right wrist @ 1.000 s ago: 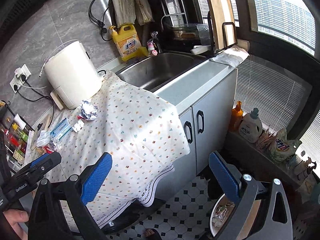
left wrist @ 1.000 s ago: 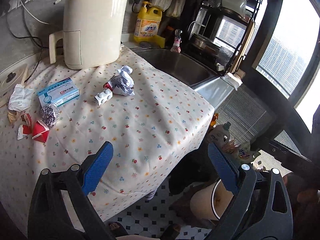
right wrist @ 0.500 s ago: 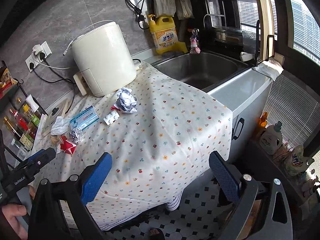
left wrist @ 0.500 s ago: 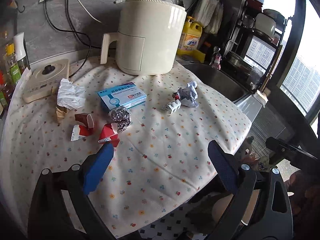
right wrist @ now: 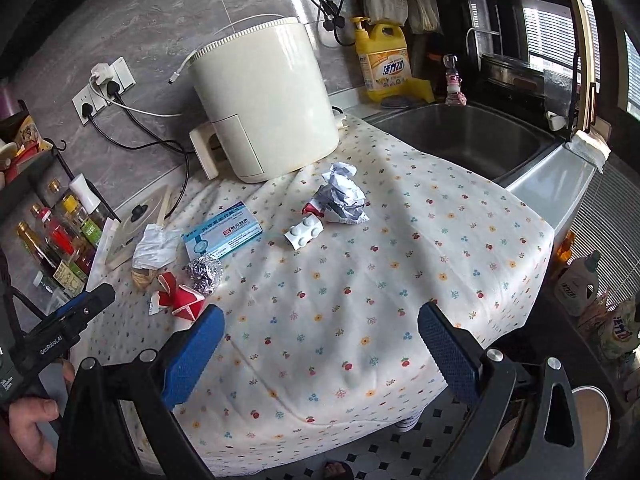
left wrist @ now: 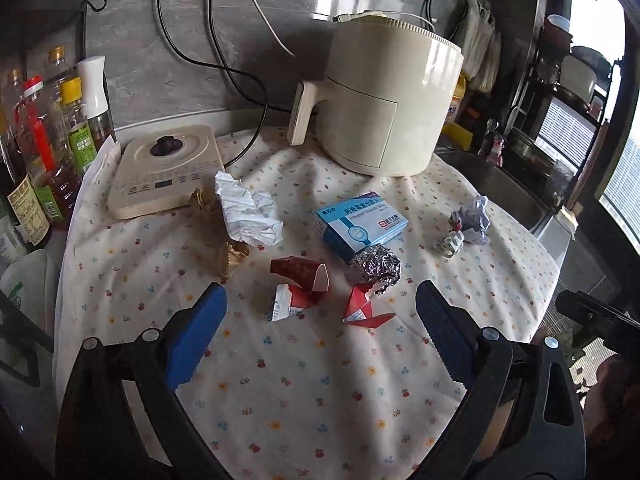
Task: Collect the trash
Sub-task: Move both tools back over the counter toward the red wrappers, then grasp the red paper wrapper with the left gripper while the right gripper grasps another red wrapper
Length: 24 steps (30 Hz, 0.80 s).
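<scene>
Trash lies on the flowered tablecloth: a crumpled white paper, brown paper bits, torn red carton pieces, a foil ball, a blue medicine box, a white blister pack and a grey crumpled wrapper. My left gripper is open and empty just in front of the red pieces. My right gripper is open and empty over the cloth's front, with the wrapper, blister pack, box and foil ball beyond it.
A cream air fryer stands at the back. A flat cooker and sauce bottles are at the left. A steel sink and yellow detergent jug are at the right. A bin rim shows on the tiled floor.
Both grippers have swung left and closer over the table. The left one now faces the red carton pieces and foil ball. Both stay open.
</scene>
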Motion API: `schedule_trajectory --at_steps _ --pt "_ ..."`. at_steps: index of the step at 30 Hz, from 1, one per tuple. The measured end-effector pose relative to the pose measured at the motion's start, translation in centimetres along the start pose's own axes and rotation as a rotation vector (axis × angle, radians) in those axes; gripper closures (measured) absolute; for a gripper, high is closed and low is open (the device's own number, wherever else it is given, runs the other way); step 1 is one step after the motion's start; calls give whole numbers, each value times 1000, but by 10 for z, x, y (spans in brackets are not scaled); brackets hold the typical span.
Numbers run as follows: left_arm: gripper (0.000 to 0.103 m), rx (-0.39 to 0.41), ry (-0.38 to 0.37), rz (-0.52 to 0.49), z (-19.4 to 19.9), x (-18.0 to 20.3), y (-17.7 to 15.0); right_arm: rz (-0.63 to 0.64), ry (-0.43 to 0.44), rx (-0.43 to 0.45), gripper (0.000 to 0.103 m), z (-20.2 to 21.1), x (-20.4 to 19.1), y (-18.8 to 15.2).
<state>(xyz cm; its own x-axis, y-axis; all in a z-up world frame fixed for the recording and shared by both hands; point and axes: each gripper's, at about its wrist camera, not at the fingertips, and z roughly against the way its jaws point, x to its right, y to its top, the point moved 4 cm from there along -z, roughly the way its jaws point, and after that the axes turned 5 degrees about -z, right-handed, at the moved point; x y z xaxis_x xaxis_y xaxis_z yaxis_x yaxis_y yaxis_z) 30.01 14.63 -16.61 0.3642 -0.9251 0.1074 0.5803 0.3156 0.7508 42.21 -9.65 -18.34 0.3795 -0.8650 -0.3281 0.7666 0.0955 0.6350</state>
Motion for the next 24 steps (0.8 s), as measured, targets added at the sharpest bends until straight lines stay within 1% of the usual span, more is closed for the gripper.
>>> schedule_trajectory --at_steps 2,5,9,11,13,14,18,21,24 --pt "9 -28 -30 6 -9 -8 2 2 -15 3 8 -4 -9 -2" --pt "9 -73 -24 -10 -24 -18 4 0 -26 5 8 -8 -19 -5" --pt "10 -110 -64 -20 -43 -24 7 -8 -49 -4 8 -11 -26 -10" --pt "20 -129 -82 -35 -52 -25 7 -19 -60 -16 8 -13 -25 -14" --pt "27 -149 -87 -39 -63 -25 8 -35 -75 -29 8 -14 -23 -16" --pt "29 -155 -96 -34 -68 -26 9 -41 -82 -32 8 -14 -21 -18" --pt "29 -163 -96 -49 -84 -25 11 -54 -115 -36 8 -11 -17 -22" --pt "29 -176 -110 -47 -94 -24 11 -63 -124 -43 8 -10 -14 -23" --pt "29 -195 -105 -60 -105 -23 9 -66 -128 -53 8 -11 -16 -25"
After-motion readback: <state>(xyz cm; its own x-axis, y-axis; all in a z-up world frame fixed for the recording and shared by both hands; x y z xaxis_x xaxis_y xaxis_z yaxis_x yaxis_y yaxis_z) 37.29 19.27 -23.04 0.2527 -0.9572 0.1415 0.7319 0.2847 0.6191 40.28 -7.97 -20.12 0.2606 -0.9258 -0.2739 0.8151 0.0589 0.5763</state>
